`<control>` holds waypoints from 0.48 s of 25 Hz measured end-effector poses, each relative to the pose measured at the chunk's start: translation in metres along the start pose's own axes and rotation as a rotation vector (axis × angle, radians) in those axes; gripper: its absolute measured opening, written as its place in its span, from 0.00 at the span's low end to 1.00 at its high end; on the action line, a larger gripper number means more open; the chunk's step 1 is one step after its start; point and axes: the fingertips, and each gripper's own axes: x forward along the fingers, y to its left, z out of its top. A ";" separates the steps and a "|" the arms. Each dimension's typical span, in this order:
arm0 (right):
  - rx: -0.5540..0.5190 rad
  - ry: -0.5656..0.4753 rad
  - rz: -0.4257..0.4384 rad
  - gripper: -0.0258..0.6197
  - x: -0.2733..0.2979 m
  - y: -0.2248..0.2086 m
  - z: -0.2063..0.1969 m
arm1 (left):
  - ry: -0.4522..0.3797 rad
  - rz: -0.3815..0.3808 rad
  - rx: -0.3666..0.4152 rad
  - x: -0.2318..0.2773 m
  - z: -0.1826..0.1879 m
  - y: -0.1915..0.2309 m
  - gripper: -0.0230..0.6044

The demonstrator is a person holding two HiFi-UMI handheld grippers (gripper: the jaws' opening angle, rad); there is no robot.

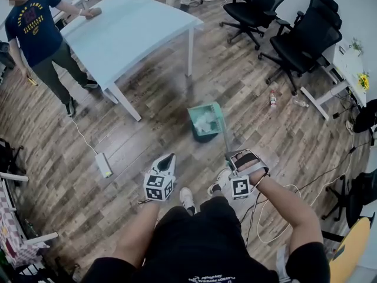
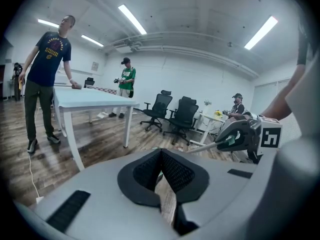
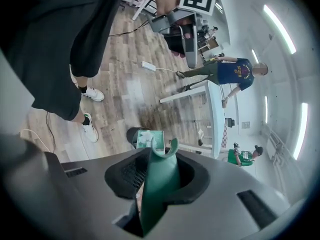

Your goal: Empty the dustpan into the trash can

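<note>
Clamping hard on the long green handle (image 3: pixel 161 184), the right gripper (image 1: pixel 238 160) has its jaws clenched around it, and the right gripper view shows that handle running straight out between them. At the far end, the green dustpan (image 1: pixel 206 118) hangs low over the wood floor (image 1: pixel 177 87) with white scraps lying inside it, right at the mouth of the dark trash can (image 1: pixel 203 137). Whether pan and rim touch is not clear.

The left gripper (image 1: pixel 166 161) hovers alongside, jaws pressed together on nothing, apart from the handle. Each gripper carries a cube (image 1: pixel 158 187) with black-and-white square markers.

Over at the upper left, a person in a navy shirt (image 1: pixel 34 25) rests a hand on a white tabletop (image 1: pixel 135 28); the yellow print on that shirt is too small to read. Black office chairs (image 1: pixel 303 37) stand at the upper right, and a white power strip (image 1: pixel 103 164) lies on the floor near the left gripper. White print on the operator's black shirt (image 1: pixel 206 258) sits at the bottom edge, cut off and unreadable.
</note>
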 end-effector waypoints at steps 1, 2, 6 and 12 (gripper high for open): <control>-0.021 -0.004 0.007 0.20 0.000 0.002 0.003 | 0.001 0.002 -0.001 0.000 0.000 0.001 0.07; -0.042 -0.012 0.013 0.20 0.000 0.005 0.007 | 0.002 0.003 -0.002 -0.001 0.000 0.002 0.07; -0.118 -0.065 0.028 0.20 -0.001 0.016 0.025 | 0.009 0.010 -0.008 -0.003 -0.004 0.005 0.07; -0.281 -0.105 0.069 0.20 0.002 0.037 0.037 | 0.019 0.012 -0.016 -0.004 -0.011 0.008 0.07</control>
